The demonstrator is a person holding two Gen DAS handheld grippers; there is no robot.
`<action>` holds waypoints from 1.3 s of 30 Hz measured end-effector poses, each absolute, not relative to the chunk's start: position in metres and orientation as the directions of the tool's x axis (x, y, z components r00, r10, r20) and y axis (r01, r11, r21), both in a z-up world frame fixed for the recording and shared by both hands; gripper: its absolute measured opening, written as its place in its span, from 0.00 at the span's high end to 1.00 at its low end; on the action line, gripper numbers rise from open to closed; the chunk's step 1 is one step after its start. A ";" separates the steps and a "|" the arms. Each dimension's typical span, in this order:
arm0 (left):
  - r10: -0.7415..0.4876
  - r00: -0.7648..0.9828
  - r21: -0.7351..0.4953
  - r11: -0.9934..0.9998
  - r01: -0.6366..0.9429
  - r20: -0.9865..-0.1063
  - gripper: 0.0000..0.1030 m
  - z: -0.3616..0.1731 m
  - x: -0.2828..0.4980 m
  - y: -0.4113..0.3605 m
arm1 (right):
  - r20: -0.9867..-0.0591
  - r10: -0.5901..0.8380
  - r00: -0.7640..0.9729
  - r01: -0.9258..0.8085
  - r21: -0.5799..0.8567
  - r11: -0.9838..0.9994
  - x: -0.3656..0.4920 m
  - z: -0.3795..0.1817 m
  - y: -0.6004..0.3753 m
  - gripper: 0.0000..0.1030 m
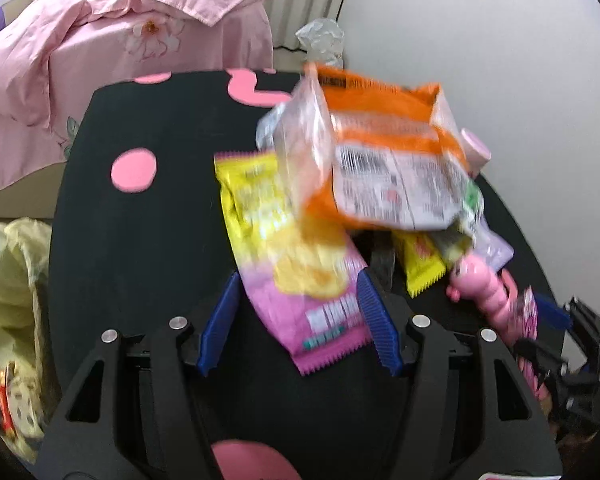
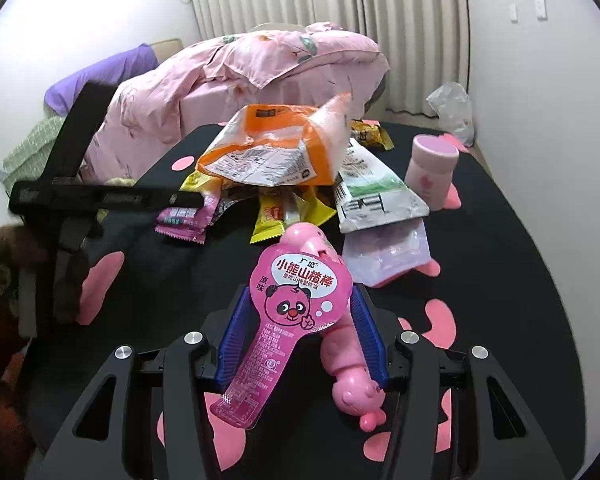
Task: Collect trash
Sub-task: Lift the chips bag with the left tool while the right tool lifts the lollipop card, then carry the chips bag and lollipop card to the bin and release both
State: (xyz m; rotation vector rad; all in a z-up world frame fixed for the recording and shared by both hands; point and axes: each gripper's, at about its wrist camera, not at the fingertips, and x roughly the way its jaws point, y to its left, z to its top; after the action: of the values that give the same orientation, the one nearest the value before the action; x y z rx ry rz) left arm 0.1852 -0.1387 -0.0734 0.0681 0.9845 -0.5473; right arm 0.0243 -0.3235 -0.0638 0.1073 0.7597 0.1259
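Left wrist view: my left gripper (image 1: 298, 280) has its blue pads spread on either side of a yellow-and-purple snack packet (image 1: 296, 264) lying flat on the black table with pink spots (image 1: 140, 208); pads look just beside the packet's edges, so I can't tell if they press it, calling it released. Packet's long axis runs away from me, serrated purple end nearest, yellow end under the orange bag (image 1: 384, 152). Orange bag is blurred, tilted, open mouth toward upper left. Yellow-green plastic bag (image 1: 12, 280) at left beside the table holds a red wrapper and other scraps. Right wrist view: my right gripper (image 2: 298, 300) straddles a pink bear candy toy (image 2: 350, 376) and its pink label card (image 2: 288, 316); card's long axis runs toward me, round head far, narrow tail near. Pads flank them; grip unclear, reads as released. Pink lidded tub (image 2: 432, 172) stands upright right of the wrapper pile.
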 end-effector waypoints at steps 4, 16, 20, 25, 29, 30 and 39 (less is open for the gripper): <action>-0.369 0.460 -0.135 0.875 0.465 -0.808 0.44 -0.073 0.175 -0.150 | -0.668 0.167 0.725 -0.071 0.169 0.983 0.023 -0.067 -0.326 0.53; -0.339 0.481 -0.121 0.896 0.427 -0.809 0.59 -0.073 0.179 -0.156 | -0.637 0.135 0.759 -0.042 0.159 0.986 0.007 -0.059 -0.335 0.53; -0.345 0.500 -0.112 0.893 0.437 -0.794 0.61 -0.058 0.161 -0.136 | -0.626 0.136 0.768 -0.047 0.156 0.987 0.003 -0.053 -0.335 0.53; -0.353 0.532 -0.106 0.892 0.439 -0.770 0.62 -0.036 0.133 -0.115 | -0.606 0.149 0.781 -0.065 0.158 0.985 0.000 -0.044 -0.329 0.53; -0.378 0.537 -0.121 0.884 0.451 -0.754 0.62 -0.023 0.113 -0.103 | -0.595 0.154 0.788 -0.086 0.141 0.986 -0.003 -0.034 -0.319 0.53; -0.388 0.536 -0.127 0.880 0.459 -0.750 0.62 -0.021 0.108 -0.100 | -0.592 0.155 0.791 -0.091 0.137 0.986 -0.003 -0.031 -0.316 0.53; -0.446 0.580 -0.167 0.866 0.471 -0.682 0.62 0.005 0.078 -0.072 | -0.535 0.148 0.832 -0.133 0.067 0.989 -0.004 0.006 -0.289 0.53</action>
State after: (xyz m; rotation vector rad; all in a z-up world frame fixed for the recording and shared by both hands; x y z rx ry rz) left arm 0.0777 -0.0718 0.0051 0.0334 0.7870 -0.5358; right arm -0.0039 -0.2893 0.0057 0.0270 0.5691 0.1487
